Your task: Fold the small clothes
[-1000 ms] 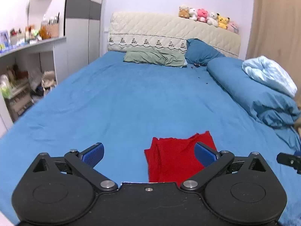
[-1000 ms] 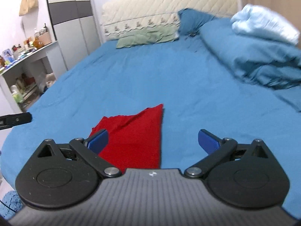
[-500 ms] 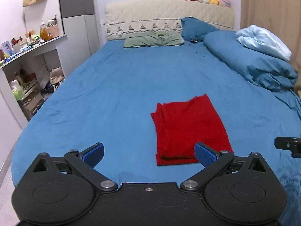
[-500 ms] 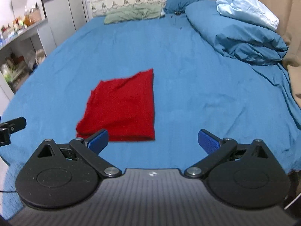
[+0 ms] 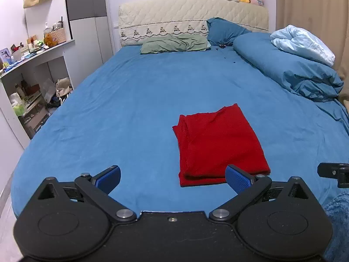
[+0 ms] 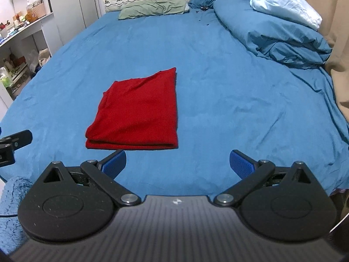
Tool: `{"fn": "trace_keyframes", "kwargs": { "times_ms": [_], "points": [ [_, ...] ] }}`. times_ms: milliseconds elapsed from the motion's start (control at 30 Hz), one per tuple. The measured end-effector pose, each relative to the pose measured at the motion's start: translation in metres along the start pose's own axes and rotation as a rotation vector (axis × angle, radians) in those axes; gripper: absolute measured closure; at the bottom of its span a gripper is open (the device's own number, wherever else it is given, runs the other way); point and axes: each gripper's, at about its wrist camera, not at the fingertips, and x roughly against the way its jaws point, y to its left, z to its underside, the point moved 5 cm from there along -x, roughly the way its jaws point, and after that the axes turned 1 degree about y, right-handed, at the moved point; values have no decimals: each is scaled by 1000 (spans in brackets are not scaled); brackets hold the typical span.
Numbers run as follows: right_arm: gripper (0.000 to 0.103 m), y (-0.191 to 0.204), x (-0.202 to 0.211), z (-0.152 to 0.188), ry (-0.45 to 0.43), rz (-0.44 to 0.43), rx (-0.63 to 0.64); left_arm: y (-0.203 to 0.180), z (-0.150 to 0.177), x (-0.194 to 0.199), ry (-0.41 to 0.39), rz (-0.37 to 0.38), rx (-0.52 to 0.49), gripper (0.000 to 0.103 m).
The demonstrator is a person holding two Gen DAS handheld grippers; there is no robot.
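Observation:
A red garment lies folded into a flat rectangle on the blue bed sheet, near the bed's foot. It also shows in the right wrist view. My left gripper is open and empty, held above the bed's near edge, left of and short of the garment. My right gripper is open and empty, short of the garment's near folded edge and to its right. Neither gripper touches the cloth.
A rolled blue duvet with a pale blue blanket lies along the right side. Green and blue pillows sit at the headboard. Shelves stand left of the bed. A curtain hangs at right.
Both grippers have pulled back and risen away from the red garment, which now lies fully in view, folded on the sheet. Both stay open.

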Motion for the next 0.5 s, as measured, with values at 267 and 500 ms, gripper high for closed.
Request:
{"fn": "trace_keyframes", "kwargs": {
  "times_ms": [267,500],
  "points": [
    [0,-1,-1,-1,2,-9,5,4,-1,3,-5,-3,0,0],
    [0,0,0,-1,0,-11,5,7,-3,5,-12,-6,0,0]
  ]
}}
